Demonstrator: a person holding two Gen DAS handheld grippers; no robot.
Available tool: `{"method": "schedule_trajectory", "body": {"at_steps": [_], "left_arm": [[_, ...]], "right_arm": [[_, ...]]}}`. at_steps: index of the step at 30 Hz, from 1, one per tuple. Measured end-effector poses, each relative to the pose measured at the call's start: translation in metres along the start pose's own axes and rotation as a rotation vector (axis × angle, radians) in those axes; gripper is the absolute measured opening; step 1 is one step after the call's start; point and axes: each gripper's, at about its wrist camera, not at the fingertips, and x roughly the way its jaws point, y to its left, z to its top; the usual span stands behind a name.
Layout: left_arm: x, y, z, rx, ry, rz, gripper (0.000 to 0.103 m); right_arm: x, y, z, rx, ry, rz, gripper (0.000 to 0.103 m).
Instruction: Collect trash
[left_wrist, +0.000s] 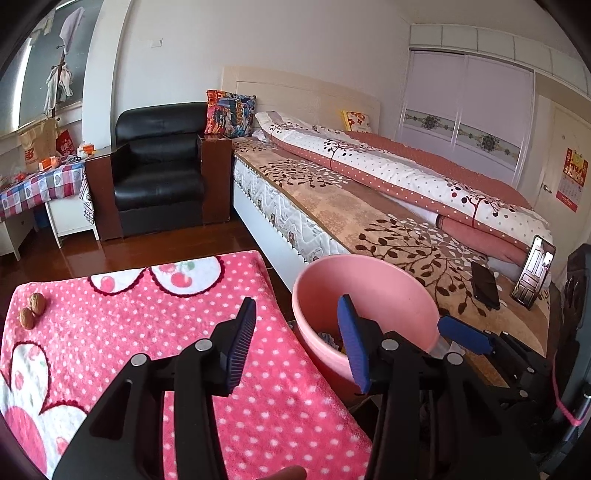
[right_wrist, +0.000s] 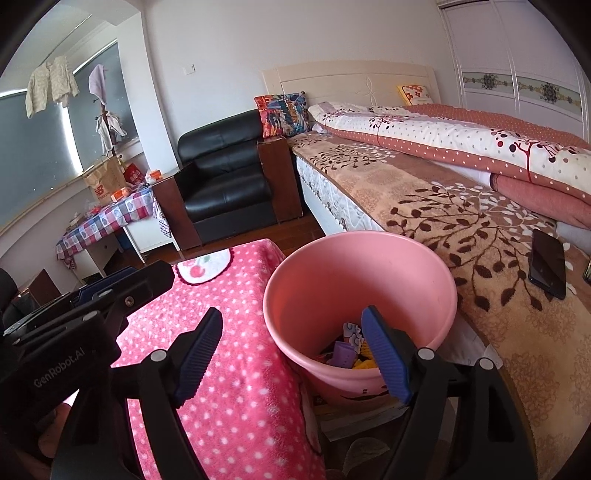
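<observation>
Both my left gripper (left_wrist: 295, 332) and right gripper (right_wrist: 291, 354) gaped empty; the walnuts (left_wrist: 32, 309) lay far left, nearer my left.

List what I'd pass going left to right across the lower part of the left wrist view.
Two walnuts → pink dotted blanket → pink bucket → dark phone lying flat on the bed → propped-up phone.
</observation>
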Motion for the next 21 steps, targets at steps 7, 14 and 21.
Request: {"method": "schedule_trajectory", "body": {"at_steps": [7,14,21], "left_arm": [[-0.013,0.013,-0.006,-0.02,-0.005,0.021,0.047],[-0.019,0.032,-0.012,-0.042,-0.006,0.064,0.046],[-0.013,0.048,-0.021,-0.068,0.024,0.083,0.043]], "right_arm": [[-0.005,0.015,-0.007,-0.024,0.011,-0.003,0.077],[-0.004,0.017,-0.007,0.012,0.012,0.004,0.077],[-0.004,0.026,-0.006,-0.001,0.006,0.038,0.077]]}}
